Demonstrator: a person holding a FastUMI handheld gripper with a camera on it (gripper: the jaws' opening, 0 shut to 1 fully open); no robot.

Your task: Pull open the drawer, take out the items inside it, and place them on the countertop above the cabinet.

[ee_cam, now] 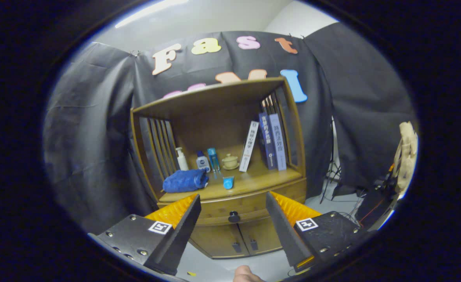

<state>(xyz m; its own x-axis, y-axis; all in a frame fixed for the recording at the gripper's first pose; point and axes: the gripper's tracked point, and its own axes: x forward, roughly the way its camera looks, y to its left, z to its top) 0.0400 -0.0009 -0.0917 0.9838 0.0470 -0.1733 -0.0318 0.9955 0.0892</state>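
Note:
A wooden cabinet (218,117) stands ahead against the booth wall. Its drawer (250,207) is shut, with a dark round knob (234,216) on the front. My gripper (233,199) is open with nothing between its fingers; the knob sits between and a little beyond the fingertips. On the countertop (254,181) lie a rolled blue towel (186,181) and a small blue item (228,182). Behind them stand a white pump bottle (181,158), two small bottles (207,159) and a tea cup (230,161). What the drawer holds is hidden.
Three books (267,141) lean at the right of the shelf. Two lower doors (234,241) sit under the drawer. Cables and a stand (334,172) crowd the floor to the right. A person's fingertip (246,274) shows below the fingers.

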